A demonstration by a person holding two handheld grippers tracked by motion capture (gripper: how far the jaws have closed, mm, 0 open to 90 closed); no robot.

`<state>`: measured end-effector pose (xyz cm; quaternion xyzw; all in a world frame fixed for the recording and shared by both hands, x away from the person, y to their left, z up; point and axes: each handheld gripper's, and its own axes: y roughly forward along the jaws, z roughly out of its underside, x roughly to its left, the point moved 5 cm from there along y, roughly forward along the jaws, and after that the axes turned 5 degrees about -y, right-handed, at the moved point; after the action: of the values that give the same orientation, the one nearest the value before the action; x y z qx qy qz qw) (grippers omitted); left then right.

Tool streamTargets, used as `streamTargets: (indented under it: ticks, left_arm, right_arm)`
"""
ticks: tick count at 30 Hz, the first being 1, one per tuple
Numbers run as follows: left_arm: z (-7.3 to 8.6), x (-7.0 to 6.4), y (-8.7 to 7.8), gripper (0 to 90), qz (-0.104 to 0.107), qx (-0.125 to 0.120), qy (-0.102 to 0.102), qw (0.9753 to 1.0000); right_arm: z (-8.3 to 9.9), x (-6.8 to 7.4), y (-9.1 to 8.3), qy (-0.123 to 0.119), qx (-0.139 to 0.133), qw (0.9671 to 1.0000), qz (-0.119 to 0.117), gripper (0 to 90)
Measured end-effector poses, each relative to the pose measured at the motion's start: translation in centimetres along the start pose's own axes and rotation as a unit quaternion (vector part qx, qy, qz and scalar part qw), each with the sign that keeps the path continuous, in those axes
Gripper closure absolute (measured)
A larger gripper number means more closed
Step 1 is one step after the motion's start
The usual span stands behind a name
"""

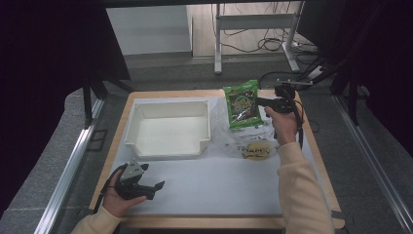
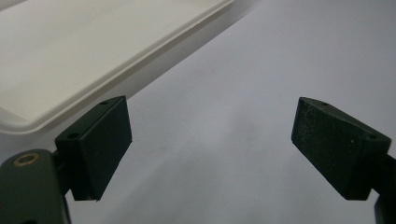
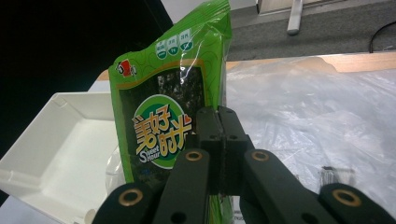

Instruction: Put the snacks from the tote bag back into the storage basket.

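High view first, starting at the near edge of the tabletop: my left gripper (image 1: 146,187) sits by the near left corner, held low in my left hand (image 1: 117,200) over the white sheet (image 1: 214,185) that covers the table. Its jaws stand wide apart with nothing between them — the left gripper view confirms it, both black pads (image 2: 100,147) spread over bare sheet, with the rim of the white bin (image 2: 140,56) just beyond them.

Further in, that white plastic bin (image 1: 168,127) rests on the left half of the tabletop, toward the far edge, its inside bare. Right of its near right corner, close to my right sleeve (image 1: 302,190), a small yellowish packet (image 1: 256,151) lies flat on crumpled clear plastic film (image 1: 229,134).

Toward the far right corner, my right hand (image 1: 282,124) holds the right gripper (image 1: 265,102) up above the table. Its jaws are pressed together on the right edge of the green seaweed snack bag (image 1: 242,105), which hangs upright in the air just right of the bin's far right corner. From the right gripper view I see the jaws closed flat on the seaweed snack bag's (image 3: 163,116) edge — green front with its round logo facing the camera, the bin (image 3: 60,154) low at left, the film (image 3: 317,116) spread over the table behind.
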<state>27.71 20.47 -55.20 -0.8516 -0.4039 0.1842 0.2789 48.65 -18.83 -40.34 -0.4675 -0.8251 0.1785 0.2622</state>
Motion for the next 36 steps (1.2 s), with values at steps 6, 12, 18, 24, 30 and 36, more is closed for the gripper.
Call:
streamTargets:
  ticks: [6, 12, 18, 24, 30, 36]
  left_arm:
    - [0.0, 0.0, 0.0, 12.3, 0.000, 0.000, 0.000, 1.0000]
    - [0.0, 0.0, 0.0, 12.3, 0.000, -0.001, 0.000, 1.0000]
    - [0.0, 0.0, 0.0, 12.3, 0.000, 0.000, 0.000, 1.0000]
    - [0.0, 0.0, 0.0, 12.3, 0.000, -0.001, 0.000, 1.0000]
    - [0.0, 0.0, 0.0, 12.3, 0.000, 0.000, 0.000, 1.0000]
    - [0.0, 0.0, 0.0, 12.3, 0.000, -0.001, 0.000, 1.0000]
  right_arm:
    - [0.0, 0.5, 0.2, -0.002, 0.000, 1.0000, -0.006, 89.9]
    - [0.1, 1.1, 0.7, -0.006, 0.002, 0.9999, -0.011, 90.0]
    - [0.0, 1.8, 1.2, -0.007, 0.004, 0.9998, -0.020, 90.0]
    - [-0.1, 2.6, 1.5, -0.010, 0.004, 0.9995, -0.029, 90.0]
    - [-0.2, 3.2, 1.9, -0.012, 0.004, 0.9992, -0.037, 90.0]
    - [-0.1, 3.8, 2.3, -0.013, 0.005, 0.9989, -0.044, 89.9]
